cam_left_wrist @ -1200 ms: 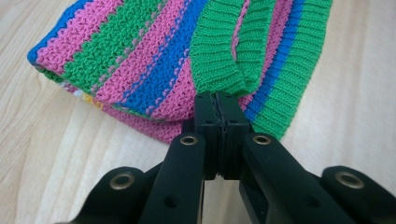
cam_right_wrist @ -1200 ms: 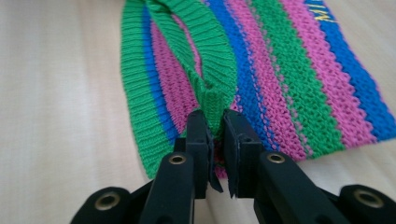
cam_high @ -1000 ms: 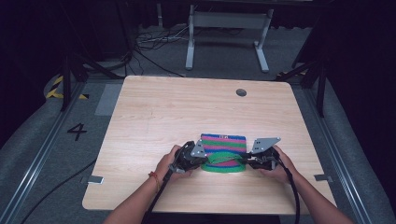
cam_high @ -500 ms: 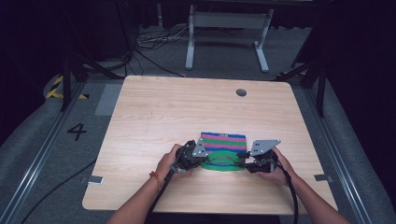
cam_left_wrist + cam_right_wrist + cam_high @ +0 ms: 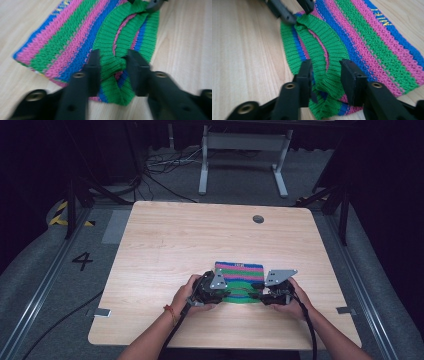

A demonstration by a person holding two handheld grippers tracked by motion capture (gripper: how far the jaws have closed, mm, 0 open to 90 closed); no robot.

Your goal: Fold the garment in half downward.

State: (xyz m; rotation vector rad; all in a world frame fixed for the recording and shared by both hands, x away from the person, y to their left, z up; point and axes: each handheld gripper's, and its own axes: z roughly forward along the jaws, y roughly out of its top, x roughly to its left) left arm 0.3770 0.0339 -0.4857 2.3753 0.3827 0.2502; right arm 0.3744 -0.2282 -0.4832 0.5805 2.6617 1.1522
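- A striped knitted cloth (image 5: 240,281) in green, pink and blue is seen in the high view lying flat on the near middle of the wooden surface (image 5: 170,245), between the two hands.
- In the same view the left tool (image 5: 224,293) is held at the cloth's left near edge and the right tool (image 5: 256,296) at its right near edge; how wide their jaws stand cannot be told from up there.
- In the left gripper view the cloth (image 5: 82,35) is shown close up: a green ribbed band (image 5: 112,62) is bunched up between the two black jaws of the left tool (image 5: 113,65). These jaws have just been opening, and the band lies loosely between them rather than being pinched.
- In the right gripper view the other end of the band (image 5: 324,75) is seen between the jaws of the right tool (image 5: 325,72), which have likewise been opening; a gap shows beside the knit, so the band is released.
- Small yellow stitching (image 5: 384,18) near the cloth's far blue stripe is made out in the right gripper view.
- The tip of the other tool is seen at the band's far end in each gripper view.
- No container is seen on the surface.
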